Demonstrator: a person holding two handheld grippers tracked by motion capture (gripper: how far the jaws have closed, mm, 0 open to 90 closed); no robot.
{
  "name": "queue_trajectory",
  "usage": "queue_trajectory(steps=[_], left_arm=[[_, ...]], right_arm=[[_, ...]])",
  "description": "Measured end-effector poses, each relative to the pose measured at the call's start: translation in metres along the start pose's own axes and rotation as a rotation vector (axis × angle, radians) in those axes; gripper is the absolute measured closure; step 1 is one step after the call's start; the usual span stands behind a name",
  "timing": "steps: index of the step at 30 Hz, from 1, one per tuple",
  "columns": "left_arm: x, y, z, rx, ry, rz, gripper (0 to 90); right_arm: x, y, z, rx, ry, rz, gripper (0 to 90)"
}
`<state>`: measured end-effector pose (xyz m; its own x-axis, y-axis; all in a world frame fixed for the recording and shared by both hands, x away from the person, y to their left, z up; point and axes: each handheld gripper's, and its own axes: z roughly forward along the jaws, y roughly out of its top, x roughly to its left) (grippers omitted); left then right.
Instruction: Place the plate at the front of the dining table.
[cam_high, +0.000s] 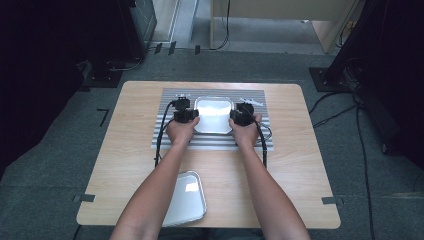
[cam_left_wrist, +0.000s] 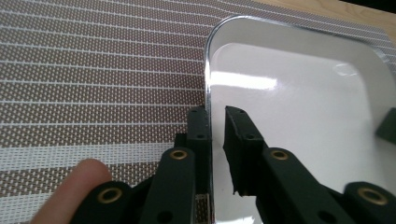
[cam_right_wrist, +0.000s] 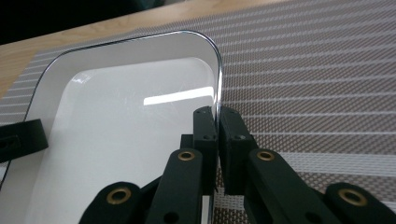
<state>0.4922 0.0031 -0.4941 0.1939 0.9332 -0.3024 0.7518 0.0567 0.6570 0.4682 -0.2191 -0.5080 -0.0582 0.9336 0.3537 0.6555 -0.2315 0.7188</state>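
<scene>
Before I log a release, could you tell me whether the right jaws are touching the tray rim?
Touching: the right gripper view shows the right gripper with both jaws pressed against the tray rim, no gap.

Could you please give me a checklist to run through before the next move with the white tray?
1. Right gripper grips the white tray: ok, its jaws are closed on the rim.
2. Left gripper grips the tray: not ok, the rim is between the jaws but a gap shows beside it.
3. Tray lies on the striped mat: ok, it looks flat on the mat.
4. Tray is empty: ok, nothing lies in it.
5. Second tray at the near table edge is clear of the left forearm: cannot tell, the forearm overlaps it in the high view.
</scene>
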Motion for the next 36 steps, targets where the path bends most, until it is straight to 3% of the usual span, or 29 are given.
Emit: queue_trajectory(steps=[1, 2, 5, 8, 10, 11, 13, 14, 15, 17, 21, 24, 26, 29, 36], left_arm=[[0.002, -0.001, 0.002, 0.020, -0.014, -0.008, 78.3], [0.005, -0.001, 0.003, 0.037, -0.011, -0.003, 77.4], [0.008, 0.000, 0.000, 0.025, -0.016, -0.011, 75.8], [0.014, 0.001, -0.008, 0.000, -0.015, -0.009, 70.4], [0.019, -0.001, -0.012, 0.012, -0.015, -0.005, 69.6], [0.024, -0.004, -0.016, 0.035, -0.028, -0.011, 70.3], [0.026, -0.007, -0.018, 0.036, -0.035, -0.018, 70.6], [0.031, -0.011, -0.019, 0.062, -0.066, -0.054, 70.5], [0.031, -0.011, -0.019, 0.062, -0.066, -0.054, 70.4], [0.033, -0.017, -0.020, 0.095, -0.081, -0.098, 71.4], [0.031, -0.019, -0.024, 0.097, -0.090, -0.096, 72.7], [0.029, -0.019, -0.024, 0.103, -0.091, -0.088, 75.6], [0.028, -0.018, -0.024, 0.101, -0.098, -0.090, 76.5], [0.031, -0.015, -0.020, 0.101, -0.114, -0.134, 77.1], [0.034, -0.007, -0.015, 0.083, -0.103, -0.152, 77.1]], right_arm=[[-0.003, -0.001, 0.002, 0.008, 0.022, 0.005, 83.6], [-0.012, -0.005, 0.009, 0.033, 0.075, 0.039, 74.7], [-0.018, -0.007, 0.011, 0.019, 0.114, 0.065, 73.0], [-0.023, -0.006, 0.002, -0.009, 0.117, 0.078, 70.9], [-0.025, -0.003, -0.006, -0.008, 0.100, 0.069, 74.4], [-0.025, -0.002, -0.010, 0.004, 0.097, 0.077, 76.4], [-0.026, -0.001, -0.014, 0.023, 0.106, 0.088, 76.6], [-0.027, -0.002, -0.020, 0.068, 0.149, 0.111, 76.2], [-0.027, -0.002, -0.020, 0.068, 0.149, 0.111, 76.2], [-0.026, -0.009, -0.021, 0.146, 0.141, 0.100, 78.5], [-0.021, -0.016, -0.022, 0.175, 0.137, 0.086, 84.5], [-0.017, -0.017, -0.022, 0.172, 0.109, 0.077, 85.9], [-0.016, -0.016, -0.021, 0.165, 0.087, 0.105, 87.4], [-0.015, -0.015, -0.018, 0.148, 0.064, 0.129, 88.0], [-0.010, -0.014, -0.014, 0.127, 0.039, 0.155, 88.1]])
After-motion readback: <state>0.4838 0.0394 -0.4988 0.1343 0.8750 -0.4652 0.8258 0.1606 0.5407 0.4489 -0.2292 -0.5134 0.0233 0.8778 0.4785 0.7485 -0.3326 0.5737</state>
